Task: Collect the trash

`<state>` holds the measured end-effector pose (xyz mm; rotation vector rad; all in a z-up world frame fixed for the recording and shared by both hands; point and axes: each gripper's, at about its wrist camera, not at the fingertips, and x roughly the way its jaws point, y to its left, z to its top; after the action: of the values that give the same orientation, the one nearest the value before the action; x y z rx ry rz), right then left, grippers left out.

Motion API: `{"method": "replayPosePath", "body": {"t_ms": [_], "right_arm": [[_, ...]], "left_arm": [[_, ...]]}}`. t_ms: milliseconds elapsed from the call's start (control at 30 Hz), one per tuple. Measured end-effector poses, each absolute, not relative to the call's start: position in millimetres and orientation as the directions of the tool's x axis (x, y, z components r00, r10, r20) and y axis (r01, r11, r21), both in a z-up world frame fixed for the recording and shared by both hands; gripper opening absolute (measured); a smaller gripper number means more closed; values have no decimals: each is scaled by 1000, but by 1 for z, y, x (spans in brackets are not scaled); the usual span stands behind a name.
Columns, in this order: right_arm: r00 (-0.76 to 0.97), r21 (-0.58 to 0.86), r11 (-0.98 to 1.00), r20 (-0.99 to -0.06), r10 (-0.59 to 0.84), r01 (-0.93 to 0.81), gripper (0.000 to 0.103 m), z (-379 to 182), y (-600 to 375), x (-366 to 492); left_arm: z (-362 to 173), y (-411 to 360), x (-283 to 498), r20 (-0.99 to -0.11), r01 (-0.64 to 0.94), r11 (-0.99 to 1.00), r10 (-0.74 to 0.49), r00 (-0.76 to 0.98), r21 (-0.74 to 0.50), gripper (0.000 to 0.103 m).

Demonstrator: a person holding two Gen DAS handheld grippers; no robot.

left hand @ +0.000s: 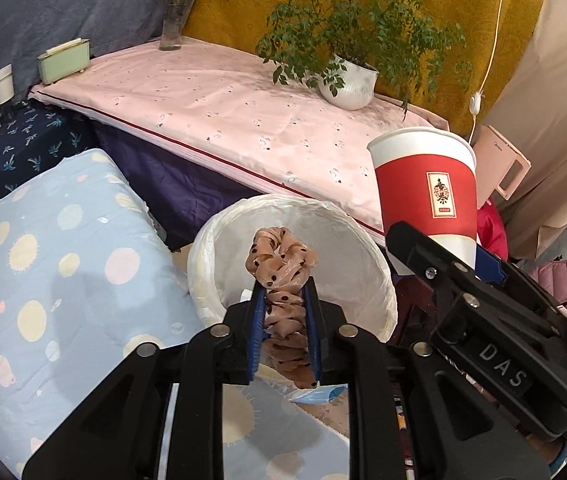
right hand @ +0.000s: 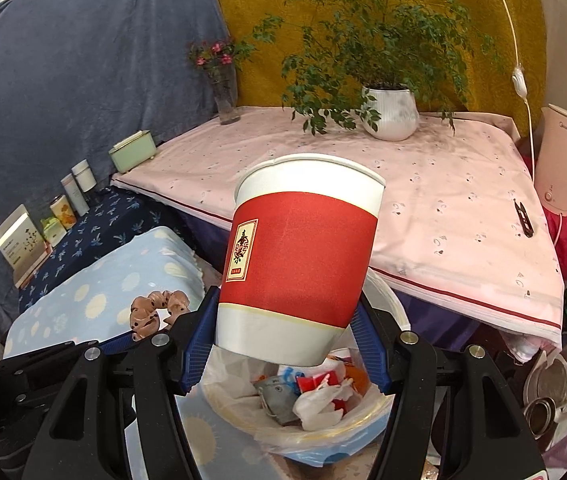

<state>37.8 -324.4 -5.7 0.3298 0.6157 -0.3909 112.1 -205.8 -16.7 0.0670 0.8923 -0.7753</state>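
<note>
Over the lined bin (left hand: 367, 264), both my grippers carry loads. My left gripper (left hand: 285, 304) has its jaws narrowed around a tan polka-dot scrunchie (left hand: 279, 264); the blue pads (left hand: 257, 320) sit against its folds, and I read that as a light grip, the ring standing up above the bin's mouth. My right gripper (right hand: 287, 332) clamps a red and white paper cup (right hand: 299, 264) low on its body, jaws spread wide to fit it, the cup nearly upright with a slight tilt. In the right wrist view the cup's base hangs directly above the bin (right hand: 323, 436).

Progress: the bin already holds crumpled wrappers and paper (right hand: 315, 392), so part of the collecting looks done. Neither the scrunchie nor the cup is released yet; both are in the air, not touching the liner.

Left to do, by my judgement: let both drop, then check for more. The pink-covered counter (right hand: 443, 208) carries a potted plant (right hand: 391, 112), a vase (right hand: 227, 96), a green box (right hand: 131, 156) and a small dark clip (right hand: 523, 220). None reads clearly as trash to me; the clip is too small to judge.
</note>
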Motion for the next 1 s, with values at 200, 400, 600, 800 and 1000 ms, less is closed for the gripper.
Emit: {"method": "replayPosePath", "body": {"t_ms": [200,400,600,800,1000], "right_arm": [[746,192,871,-615,-253,453,62,-8,-332,40],[749,187,877,-614,-249,444,64,-7,-330,44],[748,172,886,-617,-245,431,68,-7,-323,45],[743,135,900,-621,-249,414,69,-6,-308,43],[737,106,911,-629,-248,398,69,-6,-297,37]], "left_arm": [[-21,-208,114,-719,612,759,-552,422,-224,58],[-28,-201,120,-731,587,779,-530,430,-220,63],[-30,-189,121,-731,569,795,-515,448,-211,64],[-27,-177,118,-727,553,810,-497,474,-194,69],[-26,-163,111,-728,542,824,-471,497,-164,74]]}}
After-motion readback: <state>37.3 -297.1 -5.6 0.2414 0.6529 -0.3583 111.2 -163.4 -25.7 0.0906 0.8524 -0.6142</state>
